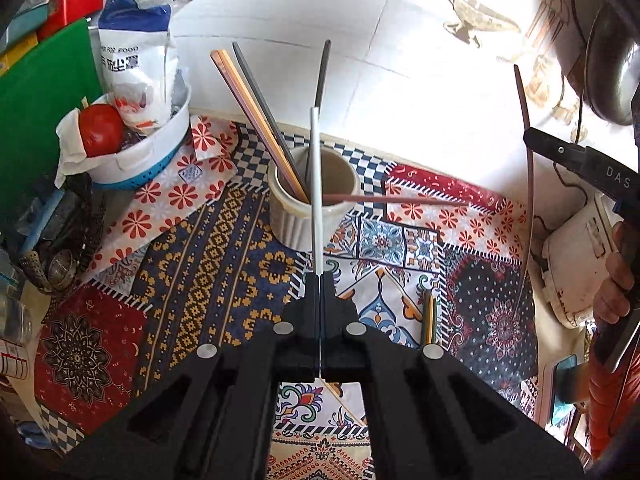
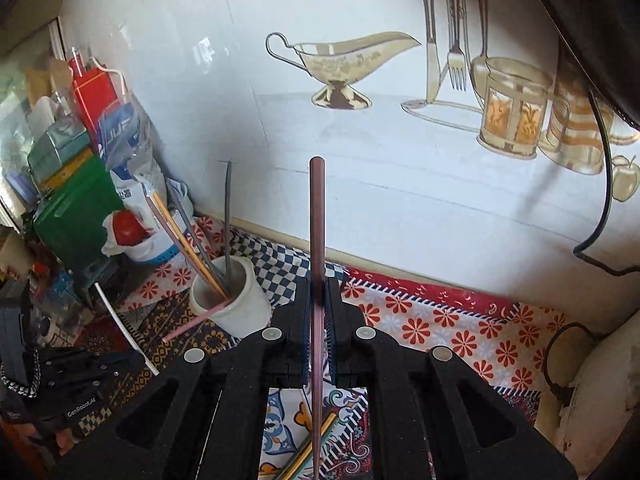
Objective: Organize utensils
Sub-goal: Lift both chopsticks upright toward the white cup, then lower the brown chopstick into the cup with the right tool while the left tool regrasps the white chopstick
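Observation:
My left gripper [image 1: 321, 280] is shut on a thin white chopstick [image 1: 316, 184] that points up in front of a cream ceramic cup [image 1: 298, 228]. The cup holds several chopsticks: pink, orange, grey and black. A pink one [image 1: 400, 200] lies tipped over its rim toward the right. In the right wrist view my right gripper [image 2: 318, 284] is shut on a dark brown chopstick [image 2: 317, 220], held upright to the right of the cup [image 2: 240, 312]. A green and a yellow chopstick [image 1: 429, 316] lie on the patterned cloth [image 1: 200, 280].
A white and blue basket [image 1: 160, 160] with a tomato and a food bag stands left of the cup, beside a green board [image 1: 36, 112]. A white appliance [image 1: 576, 272] and a black cord [image 2: 600, 200] sit at the right. The tiled wall is close behind.

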A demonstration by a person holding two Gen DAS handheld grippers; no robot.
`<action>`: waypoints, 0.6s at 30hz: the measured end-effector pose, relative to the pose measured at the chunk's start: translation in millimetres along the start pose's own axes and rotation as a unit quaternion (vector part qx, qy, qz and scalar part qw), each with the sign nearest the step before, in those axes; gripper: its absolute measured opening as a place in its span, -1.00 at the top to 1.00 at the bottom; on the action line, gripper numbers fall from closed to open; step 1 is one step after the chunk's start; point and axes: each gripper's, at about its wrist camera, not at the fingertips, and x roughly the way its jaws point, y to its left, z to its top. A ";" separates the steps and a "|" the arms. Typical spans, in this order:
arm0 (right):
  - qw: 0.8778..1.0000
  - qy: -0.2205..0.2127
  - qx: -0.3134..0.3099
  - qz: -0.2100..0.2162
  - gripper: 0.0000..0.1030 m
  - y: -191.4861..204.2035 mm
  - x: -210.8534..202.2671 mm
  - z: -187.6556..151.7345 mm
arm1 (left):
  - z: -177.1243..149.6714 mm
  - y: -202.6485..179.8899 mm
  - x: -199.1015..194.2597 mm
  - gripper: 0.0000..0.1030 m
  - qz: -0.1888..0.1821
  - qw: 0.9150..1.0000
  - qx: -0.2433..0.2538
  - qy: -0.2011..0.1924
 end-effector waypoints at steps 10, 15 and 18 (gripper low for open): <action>0.998 -0.041 -0.026 0.028 0.88 31.9 9.2 28.1 | 22.5 18.7 -9.2 1.00 0.016 1.000 -0.019 -0.016; 0.997 -0.047 -0.029 0.048 0.88 41.5 22.6 42.7 | 14.2 48.3 16.8 0.92 0.030 0.997 -0.071 0.022; 0.996 -0.061 -0.038 0.054 0.88 51.3 31.0 53.4 | 5.0 67.1 33.8 0.76 0.038 0.993 -0.102 0.047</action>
